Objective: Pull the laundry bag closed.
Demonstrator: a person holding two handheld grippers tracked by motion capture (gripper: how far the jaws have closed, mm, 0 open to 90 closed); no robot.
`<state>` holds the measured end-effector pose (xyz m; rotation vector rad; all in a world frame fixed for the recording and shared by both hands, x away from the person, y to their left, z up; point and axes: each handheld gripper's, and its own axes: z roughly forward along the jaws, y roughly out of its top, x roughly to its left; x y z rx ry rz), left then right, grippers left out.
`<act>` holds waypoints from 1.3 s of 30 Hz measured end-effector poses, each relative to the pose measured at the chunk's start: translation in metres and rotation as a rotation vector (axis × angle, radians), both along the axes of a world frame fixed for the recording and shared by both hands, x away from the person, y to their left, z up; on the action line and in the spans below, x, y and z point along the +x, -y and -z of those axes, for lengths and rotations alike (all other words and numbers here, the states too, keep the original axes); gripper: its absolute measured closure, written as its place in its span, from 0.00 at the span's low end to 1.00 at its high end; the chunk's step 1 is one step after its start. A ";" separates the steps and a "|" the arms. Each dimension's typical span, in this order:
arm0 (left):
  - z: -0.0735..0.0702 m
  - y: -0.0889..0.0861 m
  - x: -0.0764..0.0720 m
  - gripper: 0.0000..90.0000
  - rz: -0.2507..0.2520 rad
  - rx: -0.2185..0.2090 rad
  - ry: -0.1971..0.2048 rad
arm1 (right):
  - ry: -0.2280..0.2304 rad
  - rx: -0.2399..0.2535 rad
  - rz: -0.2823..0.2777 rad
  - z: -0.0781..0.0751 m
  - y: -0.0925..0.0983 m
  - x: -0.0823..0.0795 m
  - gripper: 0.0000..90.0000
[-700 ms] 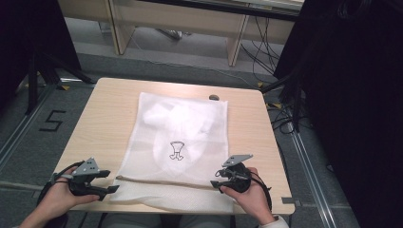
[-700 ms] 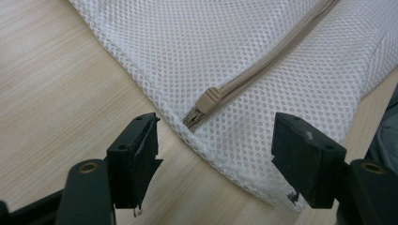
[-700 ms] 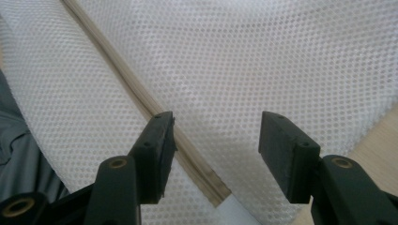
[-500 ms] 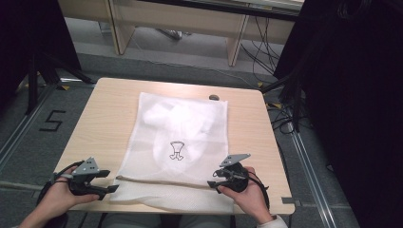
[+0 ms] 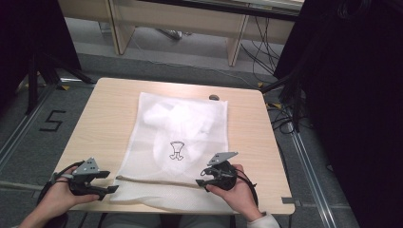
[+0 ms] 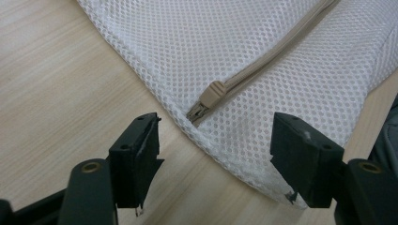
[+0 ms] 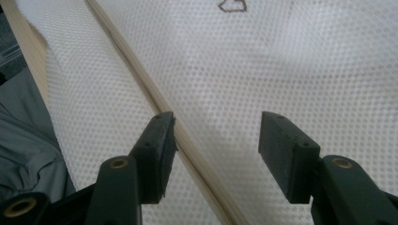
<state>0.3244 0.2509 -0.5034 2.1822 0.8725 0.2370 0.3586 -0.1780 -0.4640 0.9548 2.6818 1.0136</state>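
Mesh laundry bag [image 5: 178,147]: flat on the wooden table [image 5: 109,118], long axis running away from the person.
Zipper [image 5: 157,181]: crosswise along the near end, pull [image 6: 212,93] at left.
Left gripper [image 5: 110,183]: jaws apart, beside pull.
Right gripper [image 5: 201,183]: jaws apart over zipper.

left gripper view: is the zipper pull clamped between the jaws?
No. The zipper pull lies on the mesh bag ahead of the left gripper, whose jaws stand open and apart from it.
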 end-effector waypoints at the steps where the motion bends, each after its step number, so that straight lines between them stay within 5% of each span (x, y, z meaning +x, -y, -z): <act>1: 0.000 0.000 0.001 0.36 0.008 0.002 0.008 | 0.006 -0.016 -0.023 -0.003 -0.006 0.002 0.52; 2: 0.000 0.001 0.000 0.36 0.006 0.000 0.005 | -0.004 0.014 -0.001 -0.001 -0.011 0.000 0.52; 3: 0.000 0.001 0.000 0.36 0.006 0.004 0.007 | -0.009 -0.023 -0.013 -0.003 -0.012 0.001 0.53; 19: 0.000 0.002 -0.001 0.35 0.025 0.000 -0.002 | 0.004 -0.014 -0.124 0.000 -0.050 0.008 0.58; 21: 0.001 0.004 -0.002 0.35 0.004 -0.027 -0.018 | -0.004 -0.015 -0.137 -0.001 -0.056 0.009 0.59; 26: 0.000 0.003 -0.001 0.35 0.032 0.018 -0.001 | 0.006 -0.019 -0.158 -0.001 -0.068 0.009 0.60; 39: 0.001 0.004 -0.002 0.35 0.028 0.003 -0.006 | 0.009 -0.018 -0.225 -0.003 -0.105 0.012 0.63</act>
